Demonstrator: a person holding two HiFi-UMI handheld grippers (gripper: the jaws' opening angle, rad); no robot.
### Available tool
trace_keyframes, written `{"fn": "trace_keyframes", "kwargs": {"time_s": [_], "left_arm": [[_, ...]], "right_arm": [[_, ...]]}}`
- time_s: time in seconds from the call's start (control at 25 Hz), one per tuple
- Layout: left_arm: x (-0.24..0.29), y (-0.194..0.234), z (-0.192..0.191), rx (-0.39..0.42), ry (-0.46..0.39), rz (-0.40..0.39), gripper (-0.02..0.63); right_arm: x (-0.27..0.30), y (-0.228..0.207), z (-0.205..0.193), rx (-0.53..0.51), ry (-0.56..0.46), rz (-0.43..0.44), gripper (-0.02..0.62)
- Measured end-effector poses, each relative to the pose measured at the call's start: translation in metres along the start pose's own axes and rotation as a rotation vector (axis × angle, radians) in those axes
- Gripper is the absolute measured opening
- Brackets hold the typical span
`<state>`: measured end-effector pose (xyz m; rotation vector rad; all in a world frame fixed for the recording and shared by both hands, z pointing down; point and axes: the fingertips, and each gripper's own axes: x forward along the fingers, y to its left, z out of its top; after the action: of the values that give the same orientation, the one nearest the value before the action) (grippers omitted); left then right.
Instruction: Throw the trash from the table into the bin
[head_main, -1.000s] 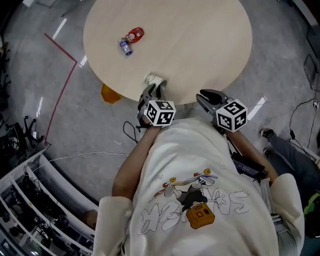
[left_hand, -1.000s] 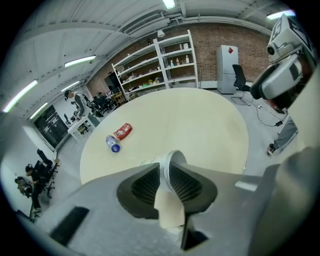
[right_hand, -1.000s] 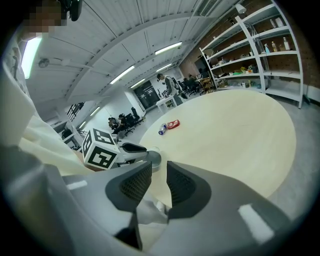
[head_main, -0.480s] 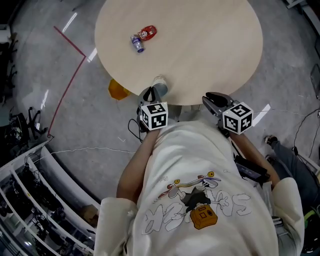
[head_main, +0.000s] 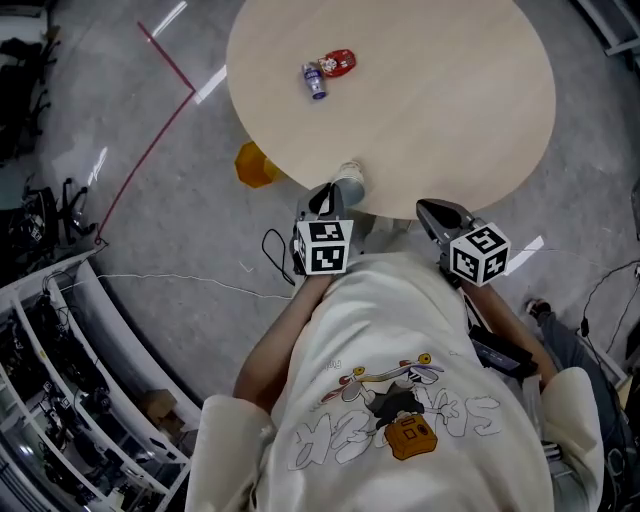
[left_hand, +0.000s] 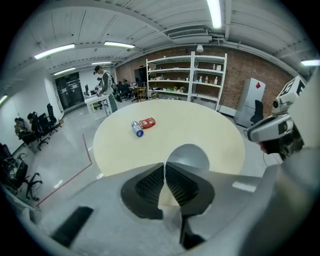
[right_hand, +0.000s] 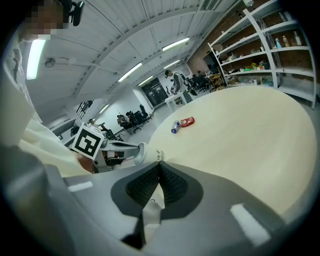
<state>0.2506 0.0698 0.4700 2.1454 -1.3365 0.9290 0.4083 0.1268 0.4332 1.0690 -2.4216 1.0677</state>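
A white paper cup (head_main: 350, 180) was gripped by its thin wall in the closed left hand-held gripper (head_main: 328, 197), at the near edge of the round beige worktop (head_main: 450, 90). Its long axis was lined up with the jaws, with the mouth turned toward the gripper and the base pointed away over the worktop. The right hand-held gripper (head_main: 428, 208) was shut on nothing. Farther off, a small blue-and-white bottle (head_main: 314, 80) was laid on its side, just beside a red wrapper (head_main: 340, 62).
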Motion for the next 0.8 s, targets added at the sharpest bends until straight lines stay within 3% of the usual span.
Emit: {"fn": "trace_keyframes", "kwargs": {"time_s": [0.36,0.48,0.8], "left_arm": [[-0.017,0.027,0.002,-0.092,-0.011,-0.031,0.021],[-0.025,0.052,-0.005,-0.118,-0.011,-0.037,0.021],[-0.036,0.115,-0.001,-0.173,-0.033,-0.031,0.021]], "right_arm": [[0.026,0.028,0.025,-0.065,0.046,0.010,0.006],[0.048,0.048,0.027,-0.118,0.061,0.021,0.006],[0.101,0.083,0.043,-0.132,0.090,0.049,0.006]]}}
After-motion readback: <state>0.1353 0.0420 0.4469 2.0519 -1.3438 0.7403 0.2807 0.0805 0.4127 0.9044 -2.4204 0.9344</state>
